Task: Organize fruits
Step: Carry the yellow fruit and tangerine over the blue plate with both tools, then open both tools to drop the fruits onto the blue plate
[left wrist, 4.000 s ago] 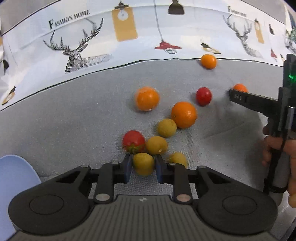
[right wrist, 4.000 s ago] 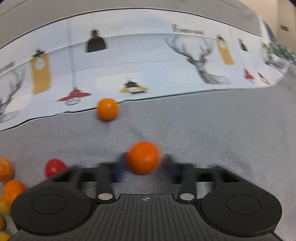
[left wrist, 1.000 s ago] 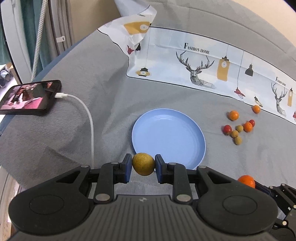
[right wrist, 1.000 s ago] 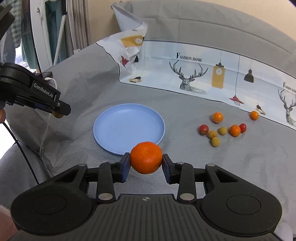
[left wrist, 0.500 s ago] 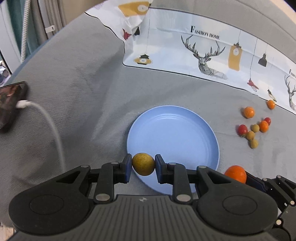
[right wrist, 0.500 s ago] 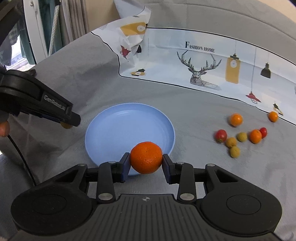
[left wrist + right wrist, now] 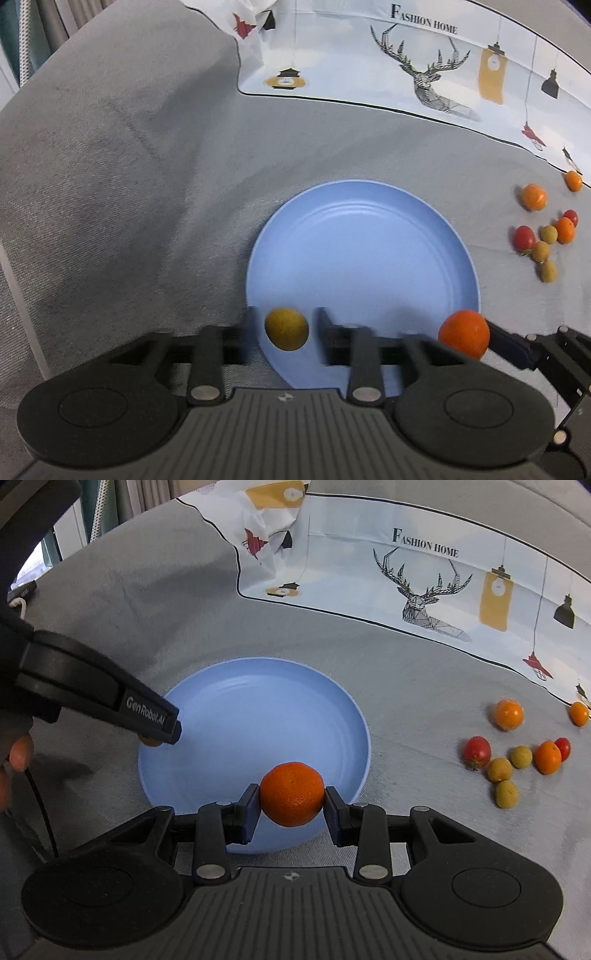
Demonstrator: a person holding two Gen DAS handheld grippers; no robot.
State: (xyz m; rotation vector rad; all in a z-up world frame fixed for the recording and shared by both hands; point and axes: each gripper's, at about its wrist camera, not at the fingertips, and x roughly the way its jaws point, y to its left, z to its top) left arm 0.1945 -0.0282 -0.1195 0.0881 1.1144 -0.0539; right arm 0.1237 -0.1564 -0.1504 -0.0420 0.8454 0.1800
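The left gripper point(image 7: 284, 328) is seen with its fingers opening; the yellow-green fruit point(image 7: 286, 328) lies between them with gaps on both sides, over the near rim of the blue plate point(image 7: 362, 258). The orange point(image 7: 291, 794) is clamped between the fingers of the right gripper point(image 7: 291, 805), also above the plate's near edge. Further right, the remaining fruits point(image 7: 517, 757) are scattered on the grey cloth point(image 7: 424, 709).
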